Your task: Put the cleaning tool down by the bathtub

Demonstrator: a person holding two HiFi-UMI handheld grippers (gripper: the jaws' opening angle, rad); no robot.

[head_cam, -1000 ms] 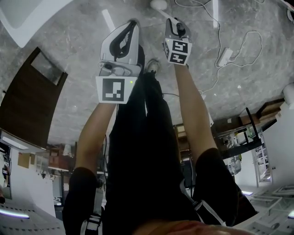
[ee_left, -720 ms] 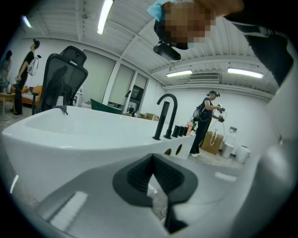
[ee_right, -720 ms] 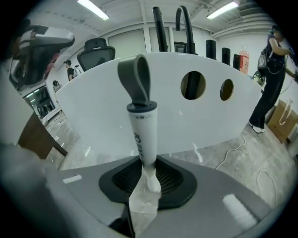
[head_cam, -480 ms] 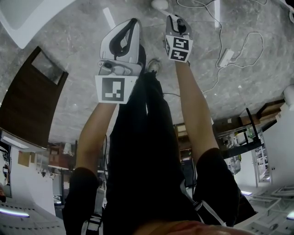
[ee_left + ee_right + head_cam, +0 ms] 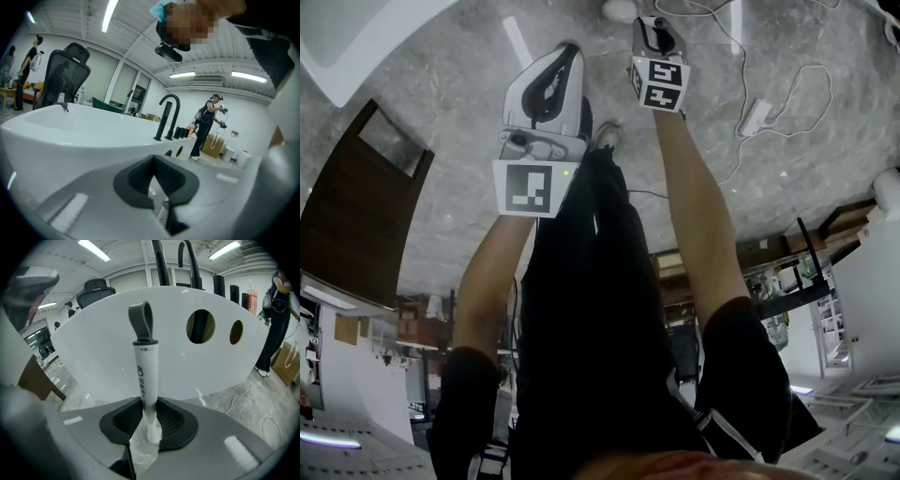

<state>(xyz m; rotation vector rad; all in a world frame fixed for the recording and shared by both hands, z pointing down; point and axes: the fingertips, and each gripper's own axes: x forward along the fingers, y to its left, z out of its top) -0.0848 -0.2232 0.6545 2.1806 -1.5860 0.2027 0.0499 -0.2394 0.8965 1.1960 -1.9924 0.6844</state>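
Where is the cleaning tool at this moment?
In the right gripper view, the cleaning tool is held in the right gripper, in front of the white bathtub.

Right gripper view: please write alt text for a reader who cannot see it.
The right gripper holds a white cleaning tool with a grey loop, pointed at the white bathtub, whose wall has two oval holes.

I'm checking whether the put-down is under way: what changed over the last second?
The right gripper carried the cleaning tool a little farther out over the floor, toward the top of the head view. Nothing was taken or let go: its jaws stay closed on it. The left gripper kept its place.
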